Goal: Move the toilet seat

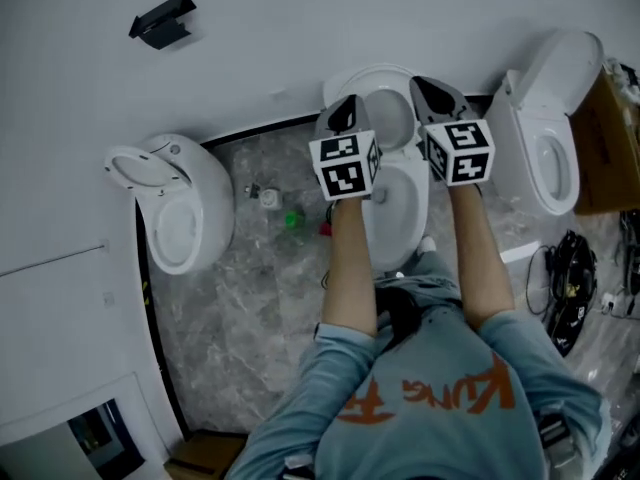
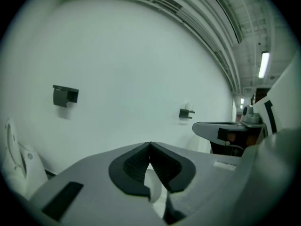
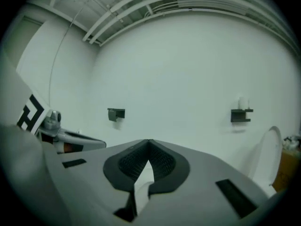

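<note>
Hovering over the middle toilet [image 1: 400,218], the left gripper [image 2: 150,145] and the right gripper [image 3: 148,141] each have their jaws pressed together tip to tip, with nothing pinched. The white toilet seat [image 1: 388,118] stands raised against the wall, between the two grippers' tips, behind the open bowl.

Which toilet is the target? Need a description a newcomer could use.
Along the white wall stand three white ceramic toilets. Take the middle toilet, straight before the person. Unlike the left toilet and right toilet, it lies under the left gripper and right gripper.
</note>
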`<action>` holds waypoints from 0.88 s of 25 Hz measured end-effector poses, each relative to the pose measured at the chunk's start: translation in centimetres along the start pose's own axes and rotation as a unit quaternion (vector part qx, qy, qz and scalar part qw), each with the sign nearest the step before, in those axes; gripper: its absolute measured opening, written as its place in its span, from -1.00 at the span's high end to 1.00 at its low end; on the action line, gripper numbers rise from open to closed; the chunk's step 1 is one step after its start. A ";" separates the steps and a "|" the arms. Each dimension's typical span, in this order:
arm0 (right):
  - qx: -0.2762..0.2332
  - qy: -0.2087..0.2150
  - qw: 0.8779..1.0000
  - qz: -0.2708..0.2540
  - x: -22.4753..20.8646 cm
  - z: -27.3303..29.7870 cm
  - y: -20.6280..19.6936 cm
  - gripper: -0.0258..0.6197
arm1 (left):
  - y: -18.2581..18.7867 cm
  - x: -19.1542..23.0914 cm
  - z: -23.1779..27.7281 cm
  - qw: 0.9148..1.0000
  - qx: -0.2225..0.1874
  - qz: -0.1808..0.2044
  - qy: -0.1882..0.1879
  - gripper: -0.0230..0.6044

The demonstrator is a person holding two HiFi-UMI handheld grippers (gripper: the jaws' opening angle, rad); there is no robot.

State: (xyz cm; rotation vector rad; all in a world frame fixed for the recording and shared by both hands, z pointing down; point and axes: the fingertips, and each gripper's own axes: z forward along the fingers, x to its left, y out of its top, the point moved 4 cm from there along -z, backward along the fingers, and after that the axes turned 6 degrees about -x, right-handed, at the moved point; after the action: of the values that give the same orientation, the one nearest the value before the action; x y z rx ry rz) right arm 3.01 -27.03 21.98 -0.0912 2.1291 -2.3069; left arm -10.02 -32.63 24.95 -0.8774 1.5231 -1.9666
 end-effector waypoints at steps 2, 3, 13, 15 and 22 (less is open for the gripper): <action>-0.005 -0.025 0.999 0.038 -0.4 -1.7 0.5 0.93 | 0.2 -0.5 -1.6 0.999 -0.016 -0.028 0.011 0.92; -0.006 -0.030 0.999 0.042 -0.4 -2.5 0.8 0.93 | 0.3 -0.8 -2.3 0.999 -0.020 -0.026 0.015 0.92; 0.003 -0.022 1.000 -0.006 0.0 -6.5 0.6 0.93 | 1.6 -5.2 -4.5 0.996 -0.052 0.062 -0.024 0.92; 0.002 -0.019 1.000 -0.008 0.0 -6.8 0.7 0.93 | 1.9 -5.5 -4.7 0.996 -0.059 0.064 -0.026 0.92; -0.001 -0.012 1.000 -0.020 1.0 -7.1 0.9 0.93 | 2.1 -4.7 -5.7 0.995 -0.066 0.066 -0.022 0.92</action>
State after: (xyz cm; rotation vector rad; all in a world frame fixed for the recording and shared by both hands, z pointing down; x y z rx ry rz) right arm 1.71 -20.03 20.58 -0.1625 2.1371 -2.3123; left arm -11.09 -26.10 21.07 -0.8446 1.6580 -1.7582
